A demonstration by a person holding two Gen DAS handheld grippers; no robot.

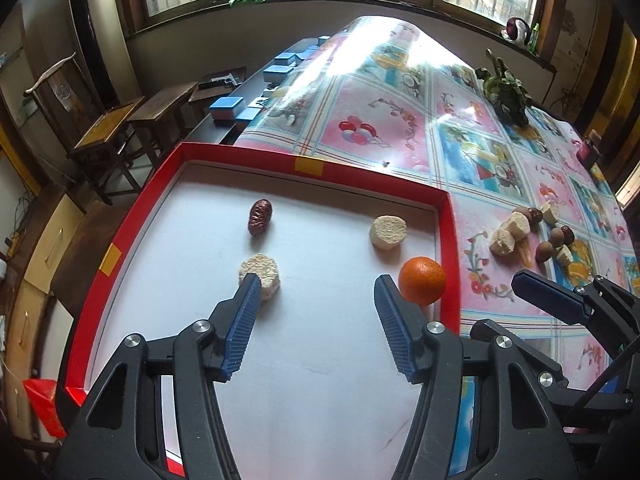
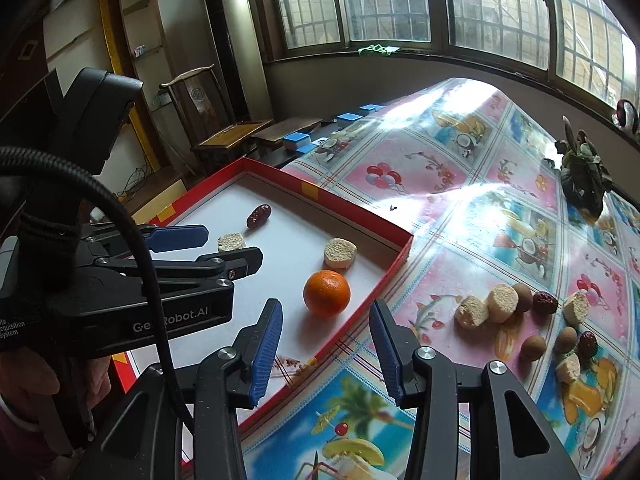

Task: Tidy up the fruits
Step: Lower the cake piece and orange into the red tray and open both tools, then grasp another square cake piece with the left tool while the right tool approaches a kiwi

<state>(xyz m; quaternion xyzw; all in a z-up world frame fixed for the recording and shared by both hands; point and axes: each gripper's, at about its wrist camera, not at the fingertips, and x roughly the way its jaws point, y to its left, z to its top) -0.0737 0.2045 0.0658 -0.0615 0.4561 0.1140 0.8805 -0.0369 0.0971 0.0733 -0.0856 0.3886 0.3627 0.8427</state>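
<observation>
Risk points, left to right. Red-rimmed tray [image 1: 450,240] holds a dark date [image 1: 260,217], two pale cut rounds [image 1: 260,276] [image 1: 387,232] and an orange [image 1: 423,286] lying just beside the right wall. Left gripper [image 1: 316,296] hovers over the tray floor, jaws apart and empty; its right finger is close to the orange, so a sideways drift would likely roll the fruit. Right gripper [image 2: 324,344], jaws likewise apart and empty, straddles the tray's near wall and could catch it when lowered. Loose fruit pile [image 2: 520,312] lies on the tablecloth [image 2: 400,208]; round pieces may roll if nudged.
</observation>
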